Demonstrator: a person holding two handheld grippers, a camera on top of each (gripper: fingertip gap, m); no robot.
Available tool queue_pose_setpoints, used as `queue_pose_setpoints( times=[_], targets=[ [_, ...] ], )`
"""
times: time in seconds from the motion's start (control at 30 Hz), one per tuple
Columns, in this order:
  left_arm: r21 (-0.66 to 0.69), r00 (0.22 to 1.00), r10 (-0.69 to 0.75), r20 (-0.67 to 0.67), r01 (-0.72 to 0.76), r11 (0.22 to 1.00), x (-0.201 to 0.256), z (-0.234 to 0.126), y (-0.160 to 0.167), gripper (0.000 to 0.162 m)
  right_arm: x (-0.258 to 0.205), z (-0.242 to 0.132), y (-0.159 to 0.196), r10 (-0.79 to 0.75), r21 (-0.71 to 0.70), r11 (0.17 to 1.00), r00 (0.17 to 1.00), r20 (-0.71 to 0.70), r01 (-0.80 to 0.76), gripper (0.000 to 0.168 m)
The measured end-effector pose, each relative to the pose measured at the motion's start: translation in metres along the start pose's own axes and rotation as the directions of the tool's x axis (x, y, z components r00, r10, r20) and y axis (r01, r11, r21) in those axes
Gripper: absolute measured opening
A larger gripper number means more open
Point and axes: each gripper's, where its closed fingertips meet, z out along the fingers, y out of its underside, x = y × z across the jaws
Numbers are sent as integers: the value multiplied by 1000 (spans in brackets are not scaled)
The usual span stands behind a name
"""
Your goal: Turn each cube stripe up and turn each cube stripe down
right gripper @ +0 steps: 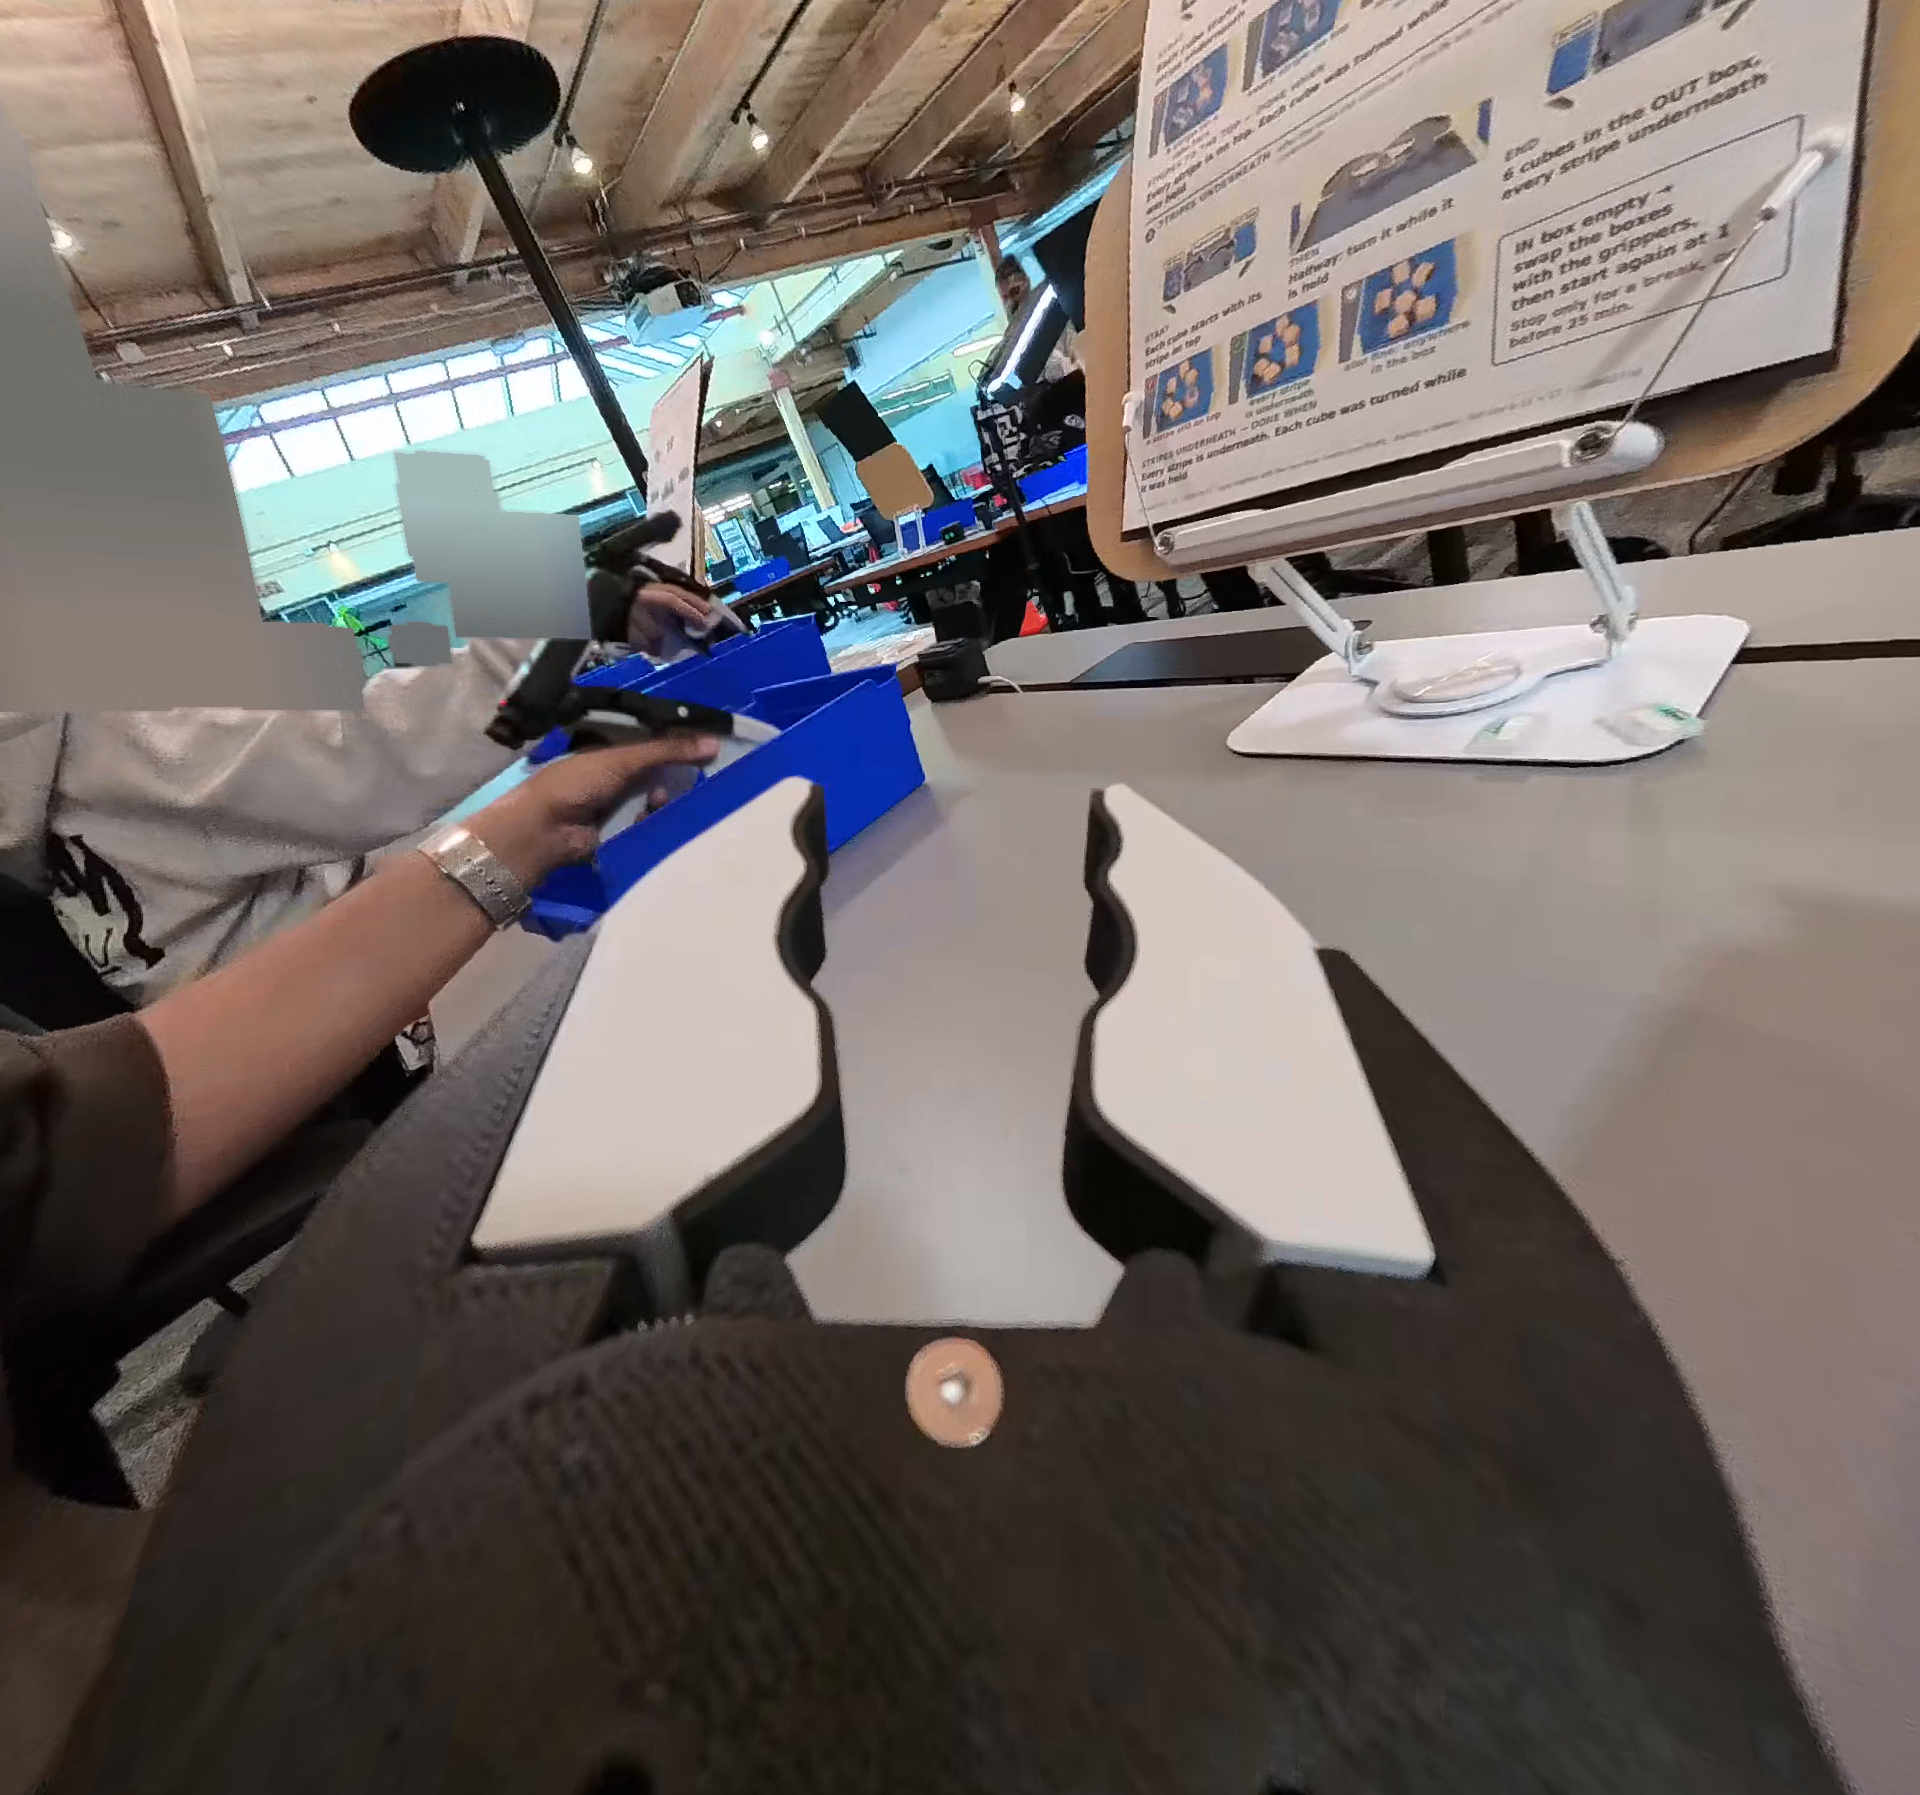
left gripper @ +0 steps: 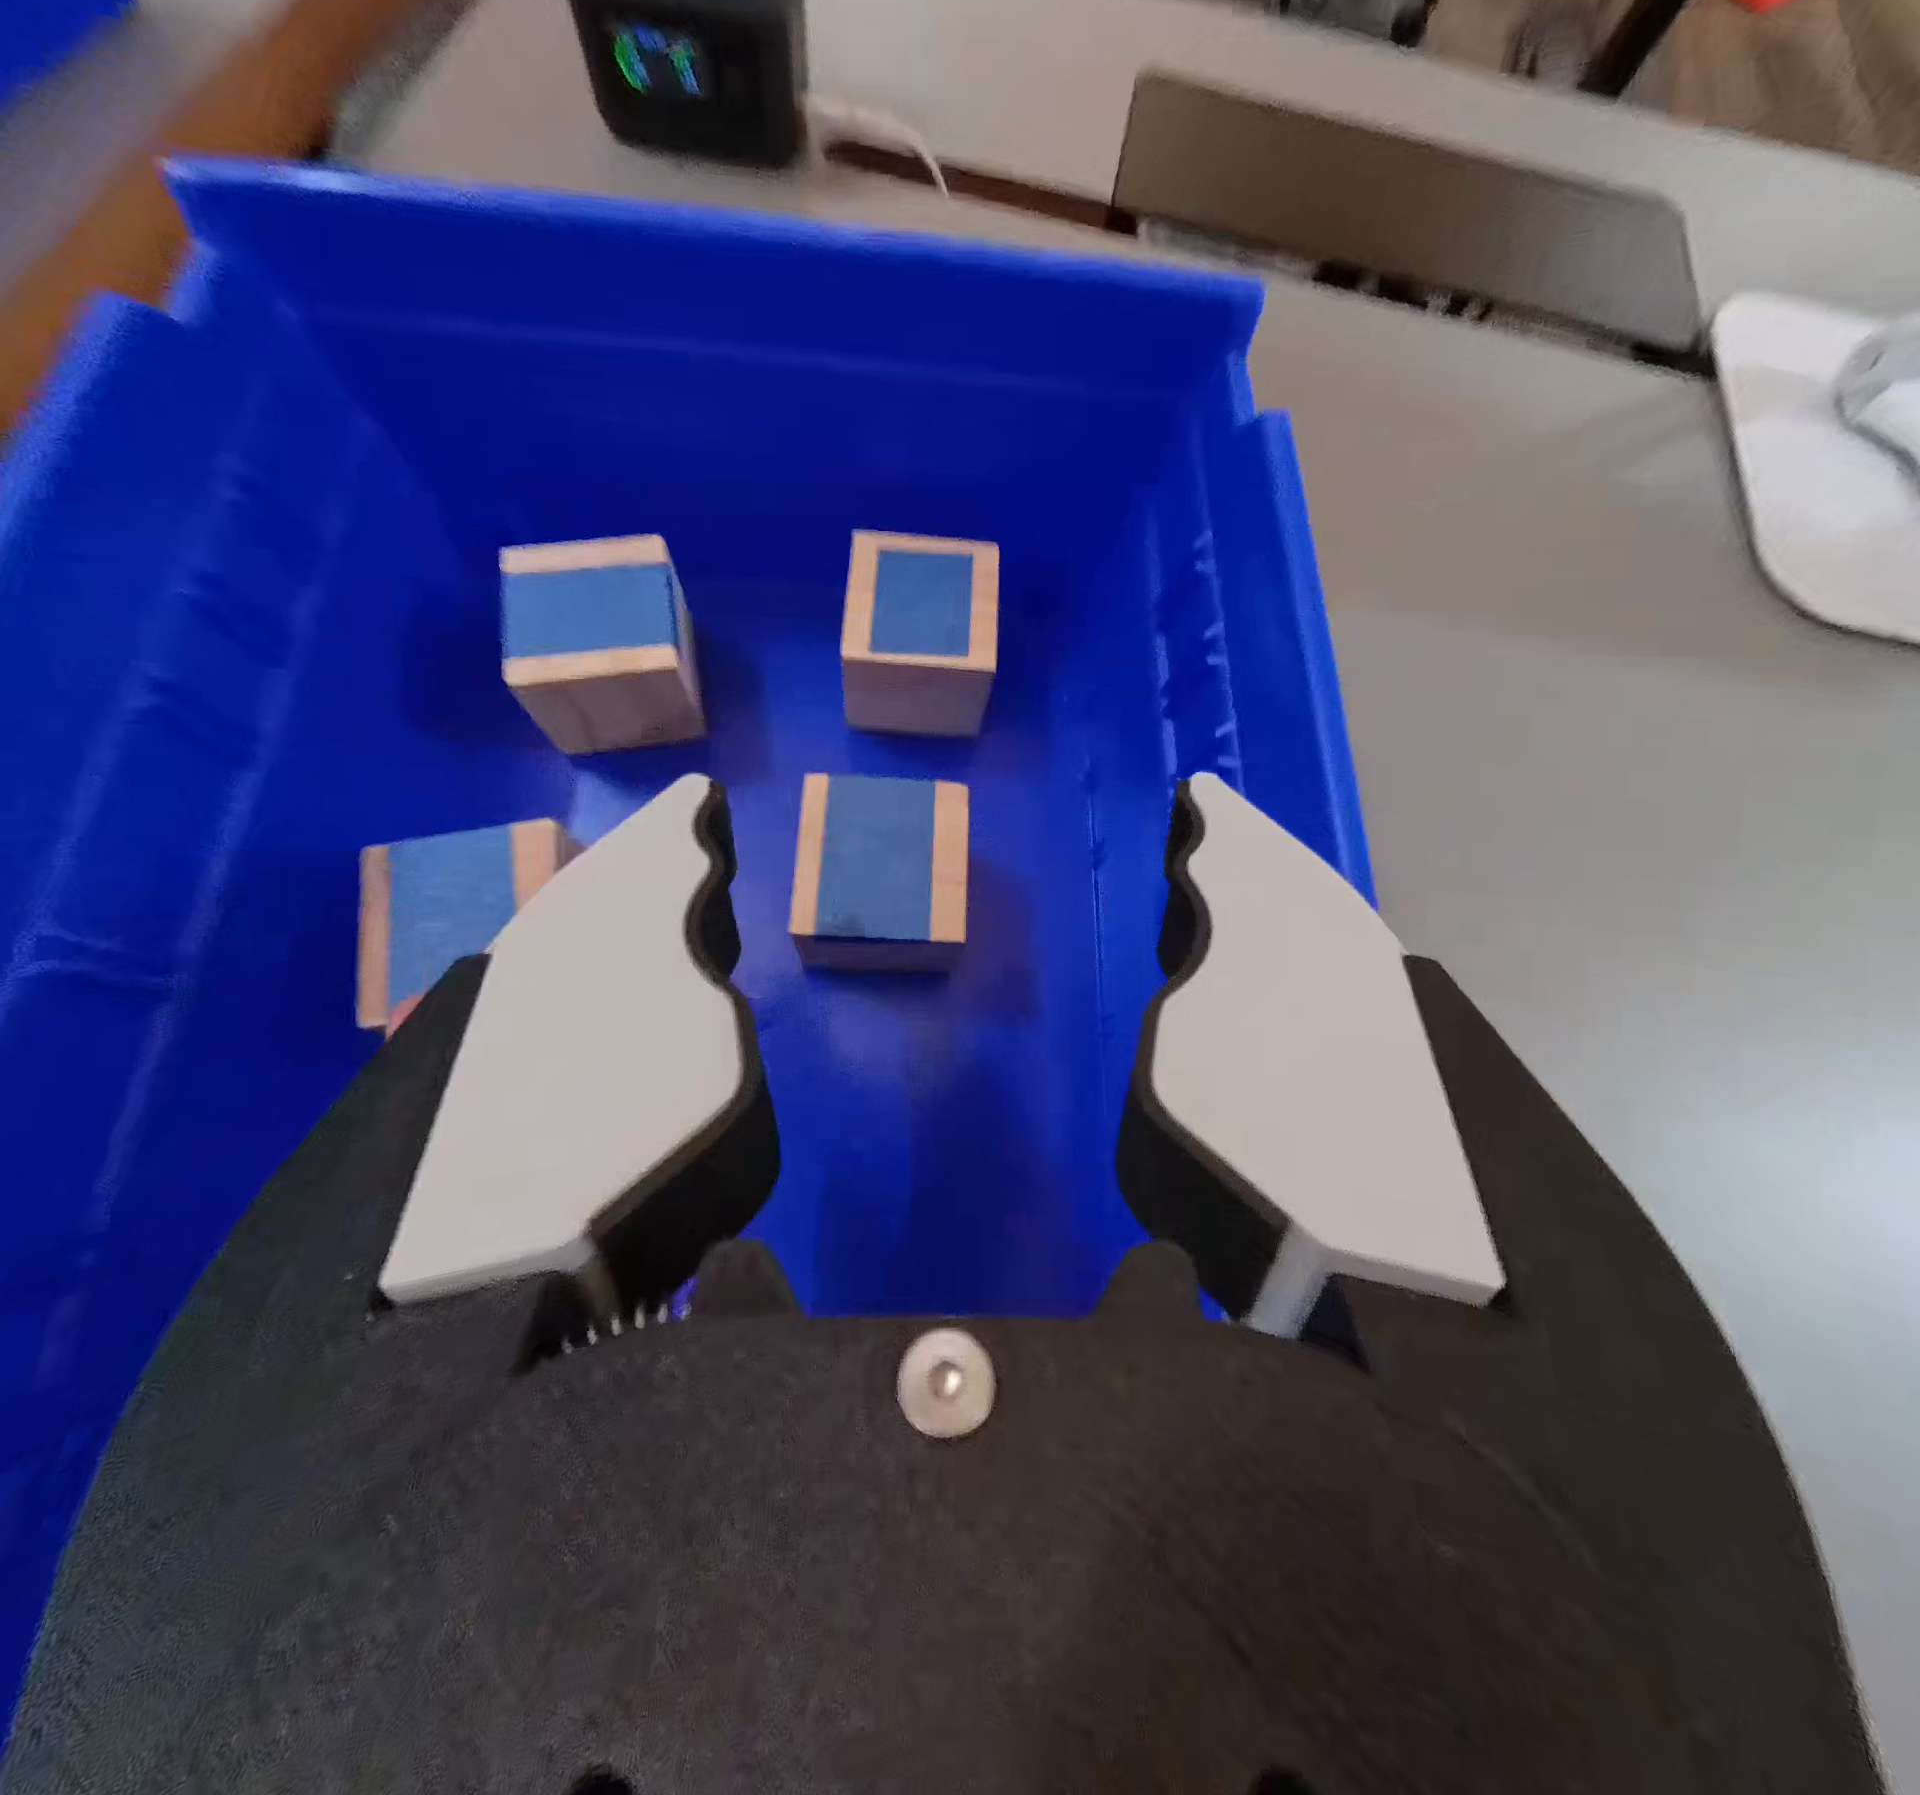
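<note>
A large workshop with a timber ceiling and high windows is seen in the background of the right wrist view. A grey counter point(right gripper: 1351, 914) fills the foreground. On it, far right, a white stand point(right gripper: 1496, 696) carries a printed instruction sheet point(right gripper: 1496, 166). At the left of that view, a person's hand point(right gripper: 592, 800) holds the other tool over a blue bin point(right gripper: 831, 758).

In the left wrist view, the blue bin point(left gripper: 727, 311) is looked down into from its near end. Four wooden cubes with blue stripes facing up are seen on its floor. The far left cube point(left gripper: 597, 639) and the far right cube point(left gripper: 920, 628) stand apart near the middle. The near middle cube point(left gripper: 881, 870) lies just ahead of the left gripper point(left gripper: 945, 789), slightly left of the centre line between its jaws, with its stripe running near to far. The near left cube point(left gripper: 447, 904) is partly hidden behind the left jaw.

The left gripper's jaws are spread wide and hold nothing. They are raised above the bin, touching no cube. The right gripper point(right gripper: 956, 800) is held low over the bare counter, well right of the bin, its jaws parted and empty.

The left gripper is judged the nearer tool, and the near middle cube the likeliest pick. A short advance forward and down appears to be called for, with the jaws closing on the cube's left and right sides. All stripes seen are up, so turning stripe down seems the step in hand. The picture is blurred by motion.
</note>
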Motion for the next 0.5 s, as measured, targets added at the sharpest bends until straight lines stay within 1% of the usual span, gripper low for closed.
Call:
queue_pose_setpoints(
  times=[0.1,0.17,0.2,0.33,0.37,0.4,0.5],
  targets=[
    [-115,998,61,34,-57,992,-2,19,22,80,3,1,1,-10,-2,1000,1000,-6,10,48],
    [-166,994,76,73,-63,984,-8,27,33,75,1,2,4,0,-6,1000,1000,10,0,49],
    [-172,994,66,89,-50,984,-12,30,36,72,-2,3,5,6,-4,1000,1000,20,-6,49],
    [-174,998,-2,62,13,985,-17,34,41,63,-7,5,10,-10,-23,1000,999,39,11,50],
    [-180,999,-11,54,20,984,-17,35,42,58,-7,6,12,-19,-28,999,999,38,20,50],
    [-180,999,-16,46,24,983,-18,35,43,45,-7,6,13,-23,-33,999,999,39,24,49],
    [-114,997,-34,69,41,993,-25,26,29,45,-9,8,15,5,-36,999,999,48,-3,49]
  ],
)
